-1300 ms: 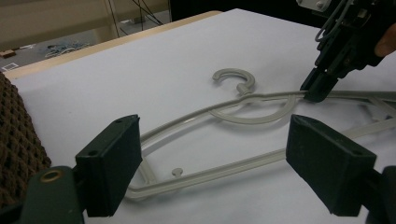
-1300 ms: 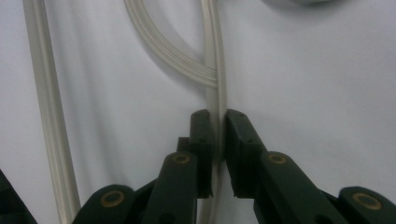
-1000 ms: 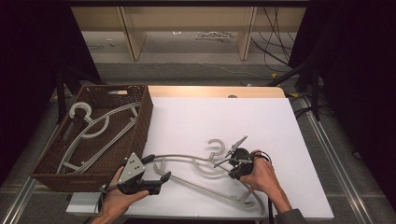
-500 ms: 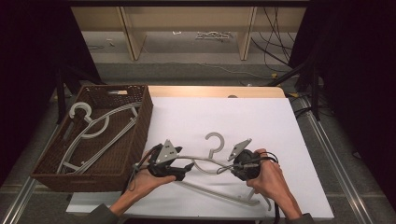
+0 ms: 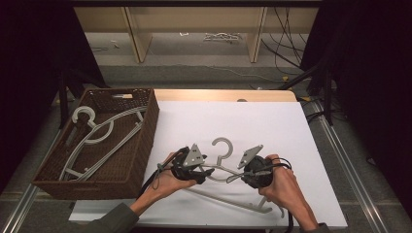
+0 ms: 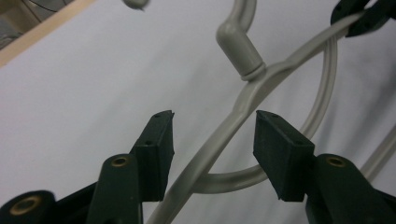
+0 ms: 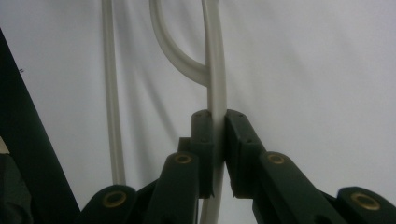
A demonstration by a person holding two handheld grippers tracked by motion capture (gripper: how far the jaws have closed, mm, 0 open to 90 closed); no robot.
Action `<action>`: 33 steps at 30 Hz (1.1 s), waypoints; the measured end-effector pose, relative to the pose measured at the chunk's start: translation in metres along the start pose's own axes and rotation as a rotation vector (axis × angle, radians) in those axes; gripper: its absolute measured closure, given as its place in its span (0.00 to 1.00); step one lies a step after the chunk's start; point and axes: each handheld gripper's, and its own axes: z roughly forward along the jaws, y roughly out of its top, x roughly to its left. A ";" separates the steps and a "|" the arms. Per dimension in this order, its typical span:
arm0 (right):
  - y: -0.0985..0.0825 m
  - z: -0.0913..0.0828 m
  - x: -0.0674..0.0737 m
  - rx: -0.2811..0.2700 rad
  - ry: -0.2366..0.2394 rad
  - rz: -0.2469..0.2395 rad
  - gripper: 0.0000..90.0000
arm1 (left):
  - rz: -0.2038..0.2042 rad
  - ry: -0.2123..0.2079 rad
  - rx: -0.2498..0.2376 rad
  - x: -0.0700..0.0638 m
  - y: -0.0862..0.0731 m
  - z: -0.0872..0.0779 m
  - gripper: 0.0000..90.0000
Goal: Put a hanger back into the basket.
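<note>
A grey plastic hanger [image 5: 222, 145] lies over the white mat [image 5: 272, 121] near the front edge. My right gripper [image 5: 234, 175] is shut on one of its shoulder arms; in the right gripper view the pads [image 7: 203, 135] pinch the grey arm [image 7: 214, 60]. My left gripper [image 5: 203, 174] faces it from the left. Its jaws have just been closing around the other shoulder arm [image 6: 224, 126], below the hook's neck. The arm runs between the pads [image 6: 161, 135] with gaps on both sides, so that gripper [image 6: 212, 126] is open.
A brown wicker basket [image 5: 145, 141] stands at the left edge of the mat with several grey hangers [image 5: 97, 131] inside. A second hanger bar [image 5: 228, 199] lies on the mat under the hands. Shelving and cables sit beyond the table's far edge.
The left hand has travelled right from beside the basket to the hanger, and its jaws have narrowed around the arm. The right hand has lifted its side of the hanger slightly.
</note>
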 end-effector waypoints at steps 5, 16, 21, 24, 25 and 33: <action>-0.001 -0.001 -0.001 0.003 0.004 -0.012 0.92 | 0.120 -0.005 0.037 -0.002 0.006 0.004 0.71; -0.003 -0.015 -0.005 -0.019 -0.076 -0.026 0.84 | 0.338 -0.024 0.093 -0.018 0.023 -0.011 0.89; -0.007 -0.027 -0.012 -0.123 -0.081 0.066 0.64 | 0.287 -0.032 0.072 -0.016 0.027 -0.018 0.91; -0.006 -0.031 -0.014 -0.186 -0.095 0.137 0.49 | 0.245 -0.019 0.068 -0.010 0.028 -0.023 0.91; -0.007 -0.034 -0.016 -0.233 -0.088 0.192 0.42 | 0.218 0.002 0.062 -0.004 0.028 -0.028 0.91; -0.010 -0.045 -0.022 -0.410 -0.114 0.274 0.32 | 0.127 0.025 0.058 0.014 0.024 -0.043 0.91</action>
